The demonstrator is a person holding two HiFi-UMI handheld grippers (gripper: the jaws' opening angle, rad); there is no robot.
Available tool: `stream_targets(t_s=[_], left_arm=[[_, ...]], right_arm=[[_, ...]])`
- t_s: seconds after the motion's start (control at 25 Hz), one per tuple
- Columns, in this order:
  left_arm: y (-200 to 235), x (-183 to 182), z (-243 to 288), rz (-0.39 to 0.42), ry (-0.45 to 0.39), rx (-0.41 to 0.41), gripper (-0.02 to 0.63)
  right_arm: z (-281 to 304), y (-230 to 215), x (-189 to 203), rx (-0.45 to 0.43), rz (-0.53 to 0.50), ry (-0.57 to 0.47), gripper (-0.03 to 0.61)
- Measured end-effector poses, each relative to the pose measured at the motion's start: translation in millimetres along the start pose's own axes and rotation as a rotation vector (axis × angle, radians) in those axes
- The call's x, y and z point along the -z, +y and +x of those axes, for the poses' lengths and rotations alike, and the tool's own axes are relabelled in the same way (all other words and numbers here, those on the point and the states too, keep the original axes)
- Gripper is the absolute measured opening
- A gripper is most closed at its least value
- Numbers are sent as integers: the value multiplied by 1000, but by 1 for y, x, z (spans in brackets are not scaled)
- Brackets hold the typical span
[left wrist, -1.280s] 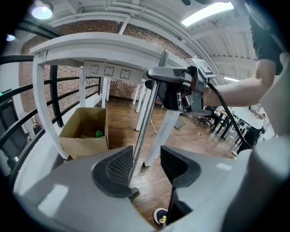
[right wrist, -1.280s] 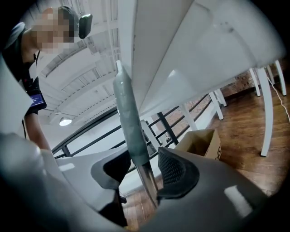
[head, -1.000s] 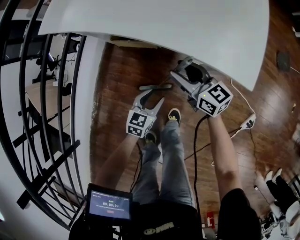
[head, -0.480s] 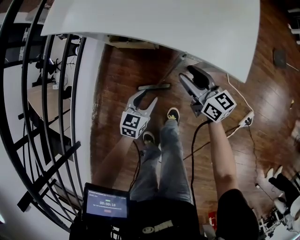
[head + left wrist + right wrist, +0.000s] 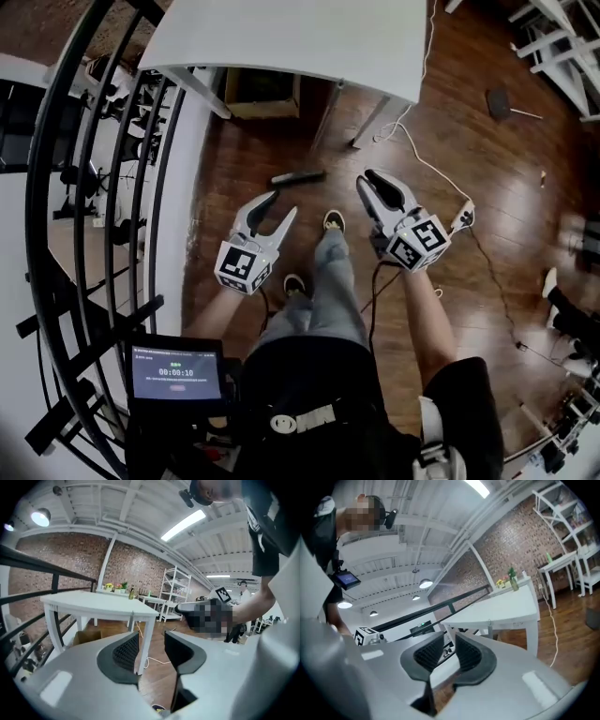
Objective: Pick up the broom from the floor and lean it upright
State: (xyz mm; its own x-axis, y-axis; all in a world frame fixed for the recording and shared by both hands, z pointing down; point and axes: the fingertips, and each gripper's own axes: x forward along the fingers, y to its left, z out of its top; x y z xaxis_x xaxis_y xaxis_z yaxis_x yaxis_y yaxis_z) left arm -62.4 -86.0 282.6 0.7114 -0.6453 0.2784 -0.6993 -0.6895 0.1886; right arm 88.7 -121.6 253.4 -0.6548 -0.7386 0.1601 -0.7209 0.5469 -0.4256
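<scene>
The broom's dark head [image 5: 298, 176] rests on the wooden floor. Its thin handle [image 5: 326, 114] slants up to the edge of the white table [image 5: 309, 37], beside a table leg. In the left gripper view the grey handle [image 5: 132, 619] stands next to that leg. My left gripper [image 5: 281, 203] hangs below and left of the broom head, jaws closing, nothing between them [image 5: 151, 644]. My right gripper [image 5: 373, 178] is to the right of the broom head and apart from it, jaws closing and empty [image 5: 450, 653].
A black stair railing [image 5: 122, 187] curves down the left side. A cardboard box [image 5: 262, 94] sits under the table. A white cable runs to a power strip [image 5: 464, 214] on the right. The person's shoes [image 5: 333, 222] stand just behind the broom head.
Both grippers have drawn back and up from the broom and table edge. The right jaws have narrowed. The broom stays leaning on the table.
</scene>
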Motion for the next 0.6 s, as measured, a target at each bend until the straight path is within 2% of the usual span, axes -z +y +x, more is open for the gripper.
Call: stream_targets(t_s=[0.04,0.08,0.24,0.28,0.32,0.36,0.44,0.6], left_arm=[[-13,-16,-21,12,-29,8,187],[-25,-28,-43,18,-54,10,189],[-59,-51,-125,15,-99,-19,175],[-65,-54,-142,17,-106,-32,124],[-71,-57,-157,16,-114,-37,38],[-76,-61,-169,13,-122,-33,17],[-86,-70,-179,2,-134,-13,17],[-93,-85,-171,0,-144,-19,17]], right_arm=[[-15,20,-5,33,-12,-22,20],[-28,40,-8,57,-15,-39,5],[-66,126,-9,69,-7,-71,4],[-74,145,-9,65,-4,-78,4],[-80,163,-10,58,3,-86,3],[-84,178,-9,49,11,-94,3],[-88,199,-7,42,23,-99,5],[-85,212,-5,44,12,-98,4]])
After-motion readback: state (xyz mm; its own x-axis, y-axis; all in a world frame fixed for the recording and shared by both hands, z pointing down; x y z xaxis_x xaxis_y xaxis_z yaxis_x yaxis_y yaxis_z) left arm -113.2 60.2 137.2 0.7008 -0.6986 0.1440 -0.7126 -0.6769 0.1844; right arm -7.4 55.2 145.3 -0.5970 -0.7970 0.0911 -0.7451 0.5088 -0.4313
